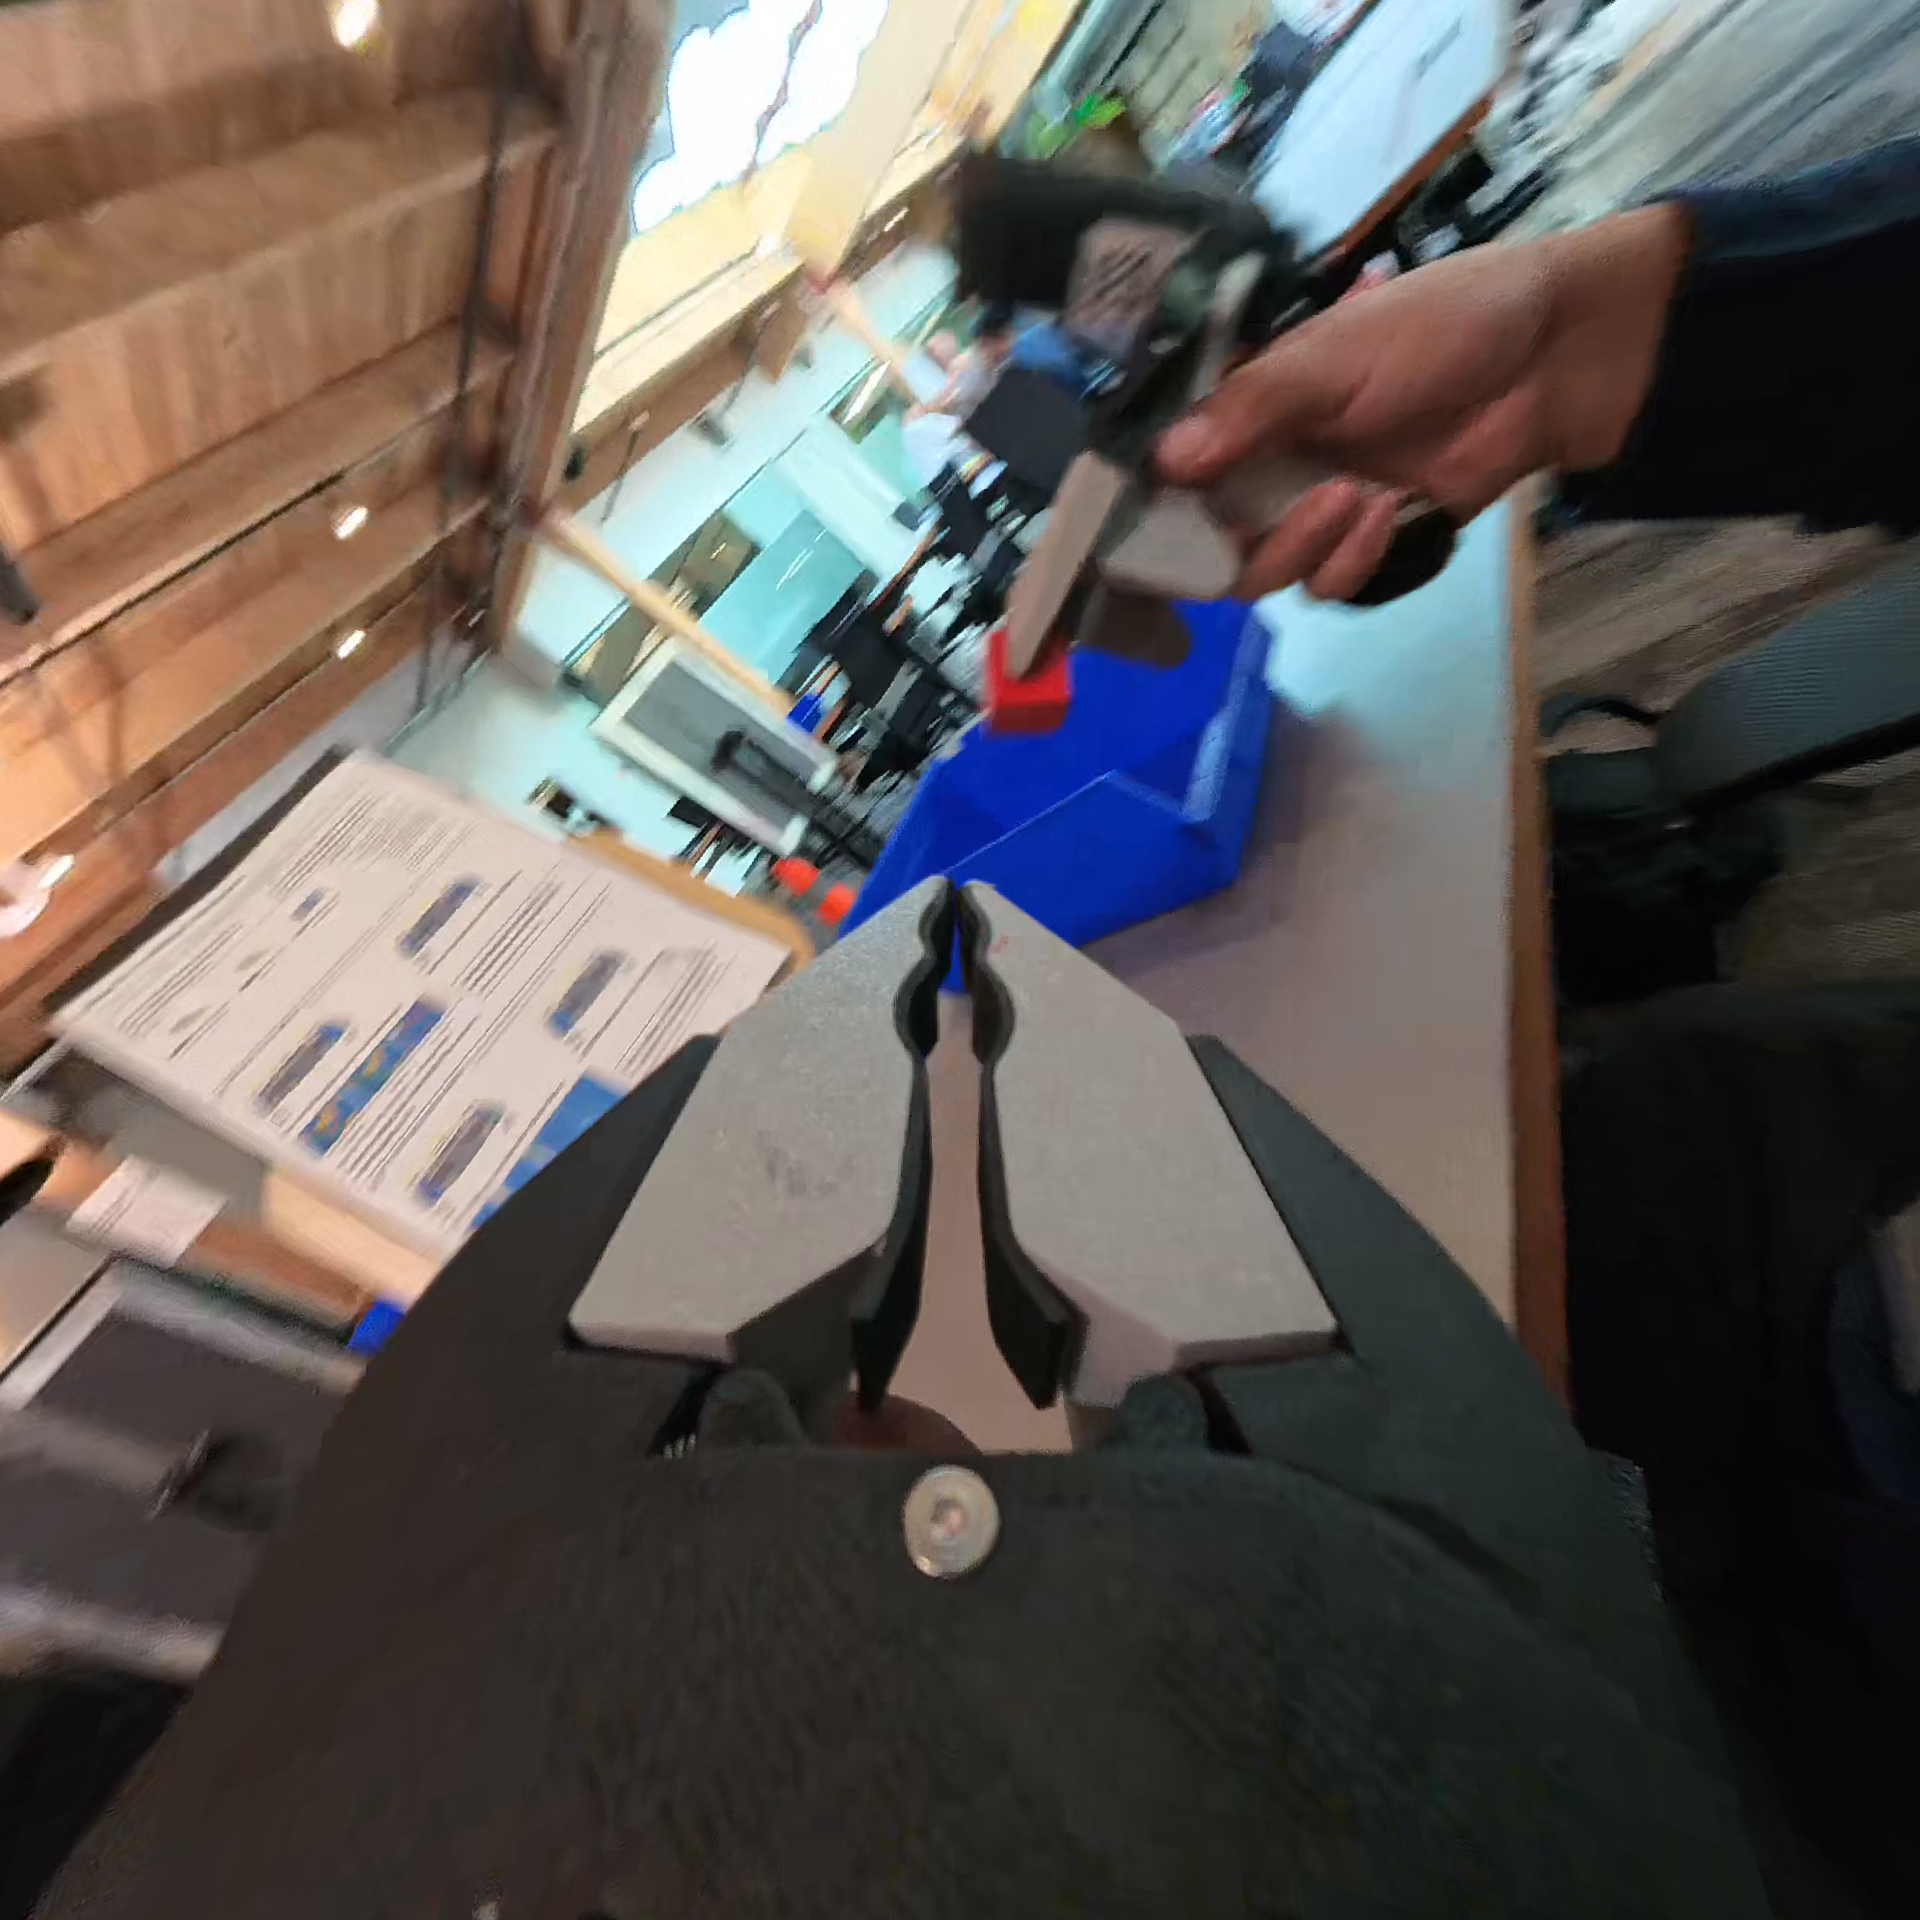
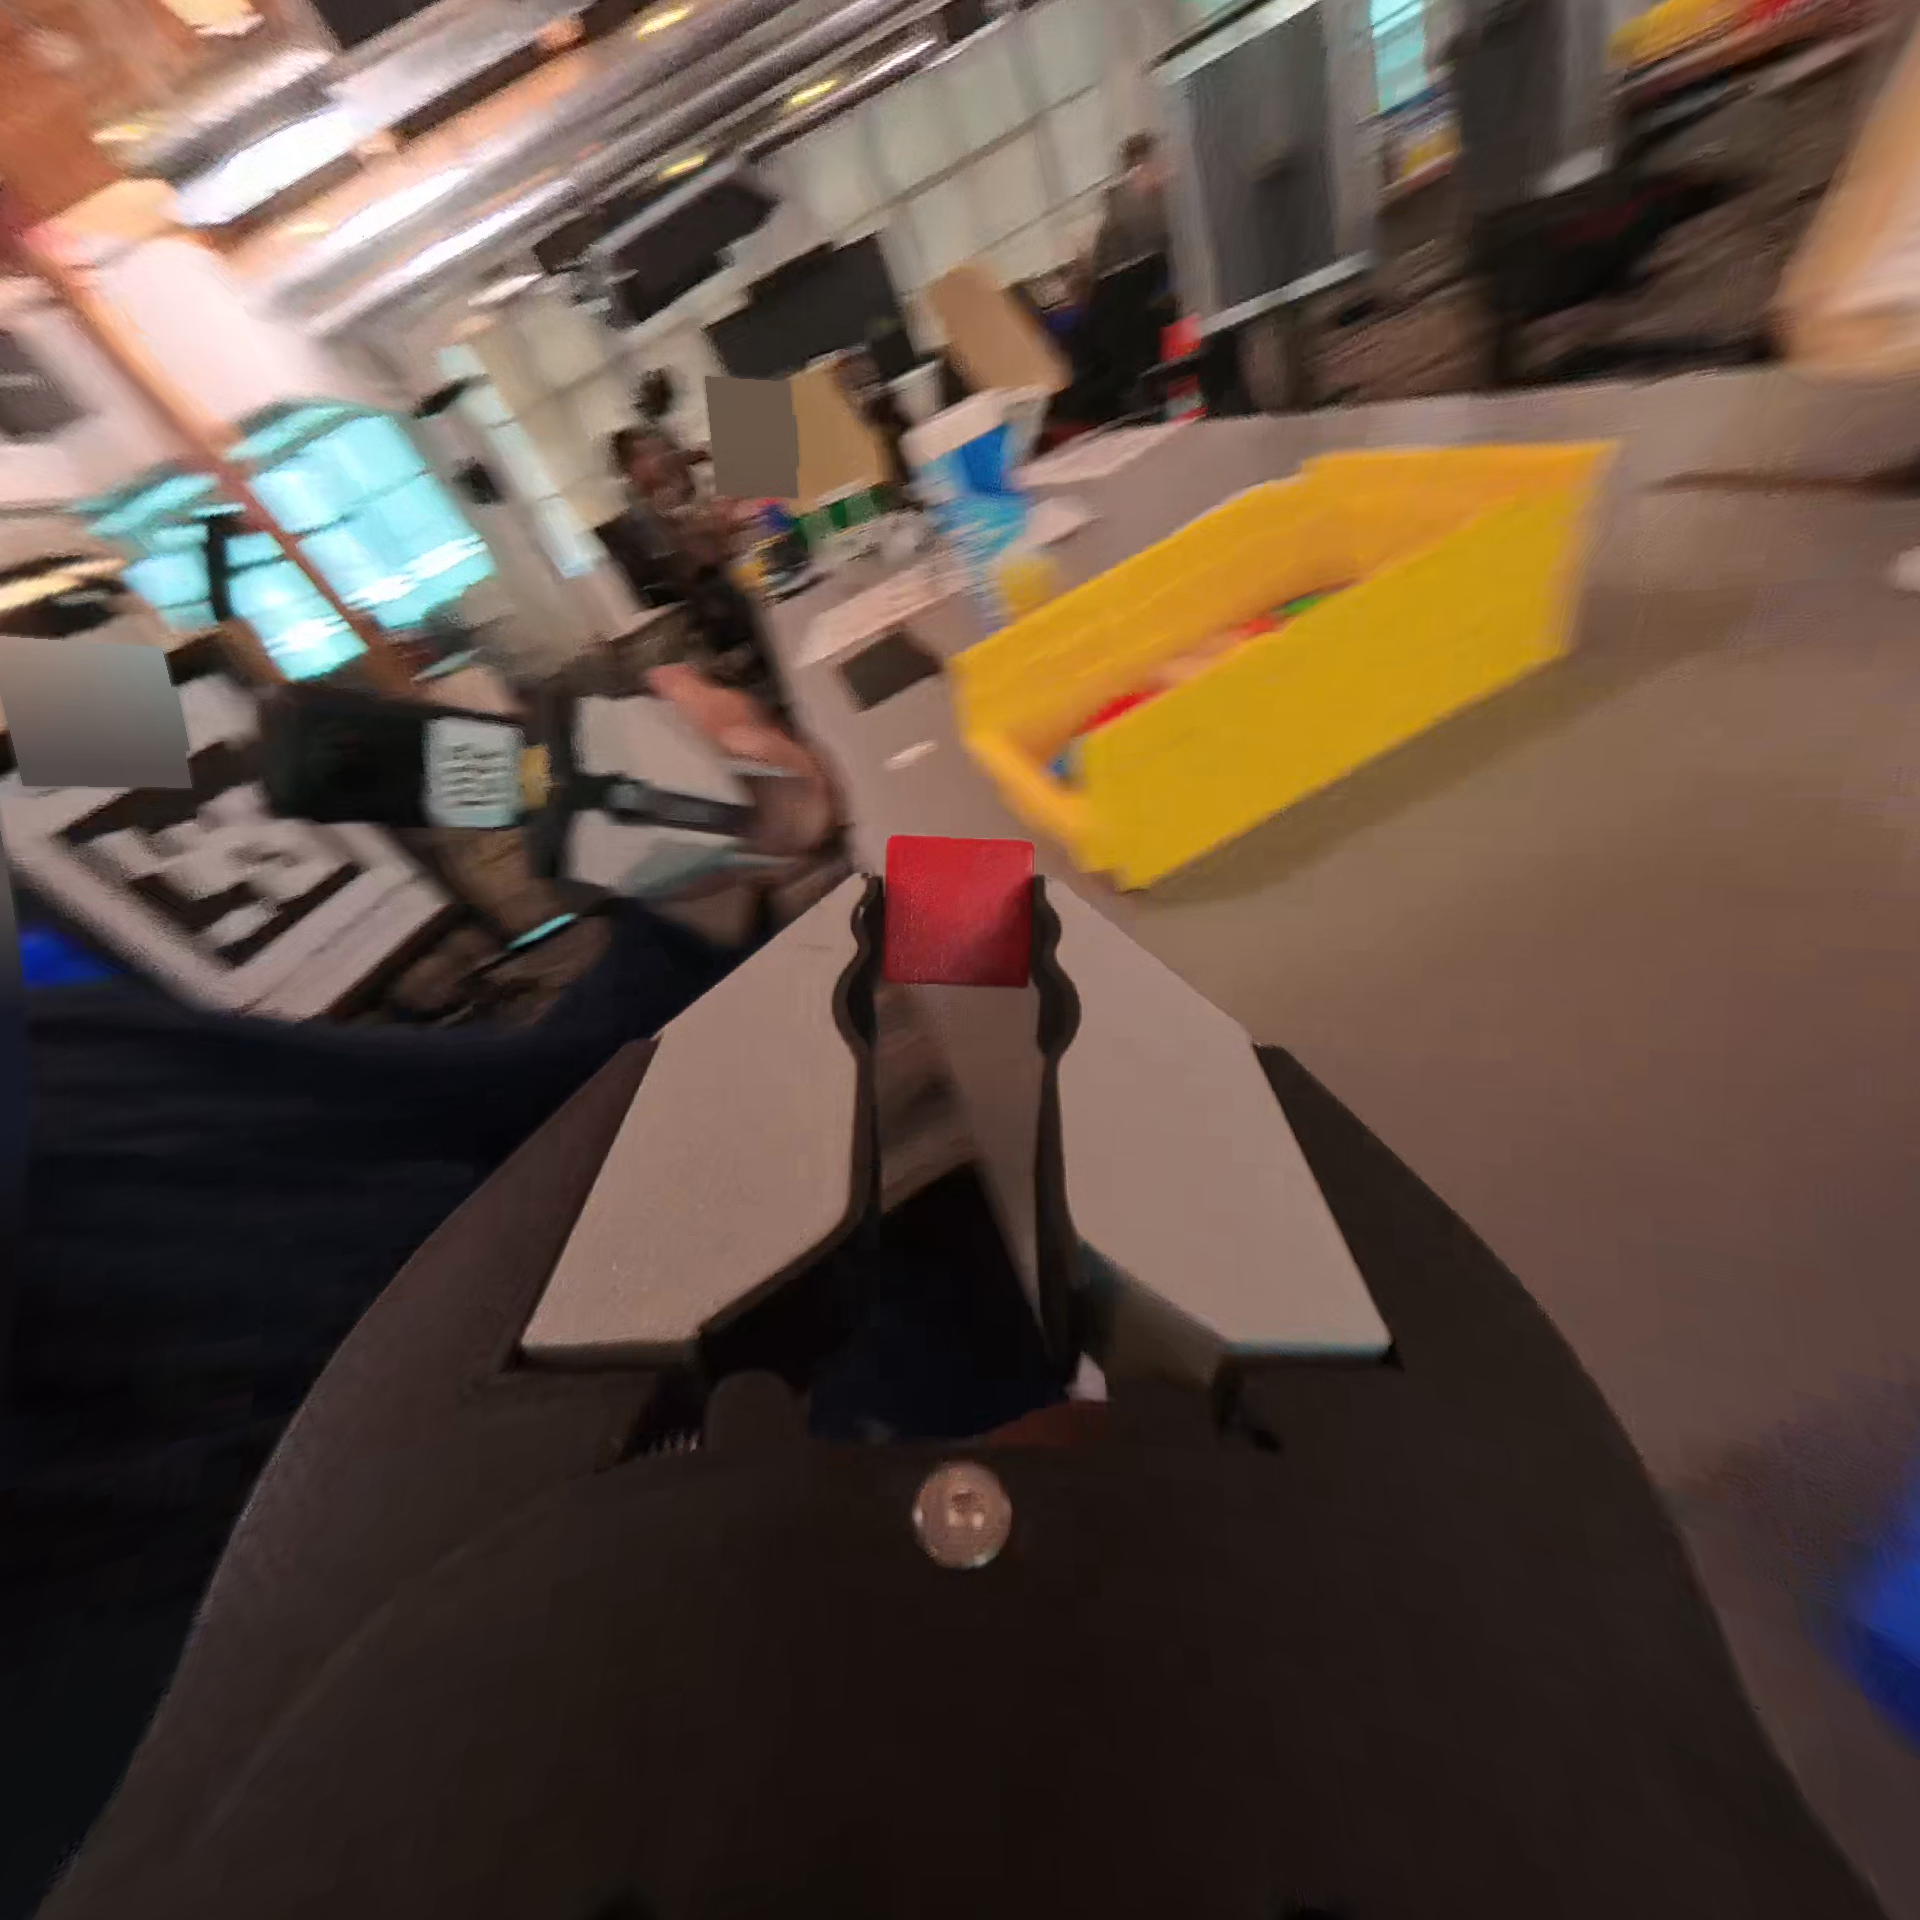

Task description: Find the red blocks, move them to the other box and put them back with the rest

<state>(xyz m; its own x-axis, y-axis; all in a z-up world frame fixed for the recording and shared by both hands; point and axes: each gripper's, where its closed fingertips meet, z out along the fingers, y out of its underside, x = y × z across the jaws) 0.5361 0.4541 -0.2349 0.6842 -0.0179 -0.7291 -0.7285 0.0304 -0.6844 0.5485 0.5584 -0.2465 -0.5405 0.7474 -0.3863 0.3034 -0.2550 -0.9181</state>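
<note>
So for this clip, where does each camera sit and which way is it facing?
Left wrist view: on the left gripper, fingers closed with nothing between them, rolled sideways, facing the blue bin on the table; the person's right hand shows.
Right wrist view: on the right gripper, facing the yellow bin; a dark sleeve shows.
Shared: the red block gripped by the right gripper, and the table.

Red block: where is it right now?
The red block is clamped between the right gripper fingers, in the air above the blue box, with the yellow box ahead on the right.
</note>
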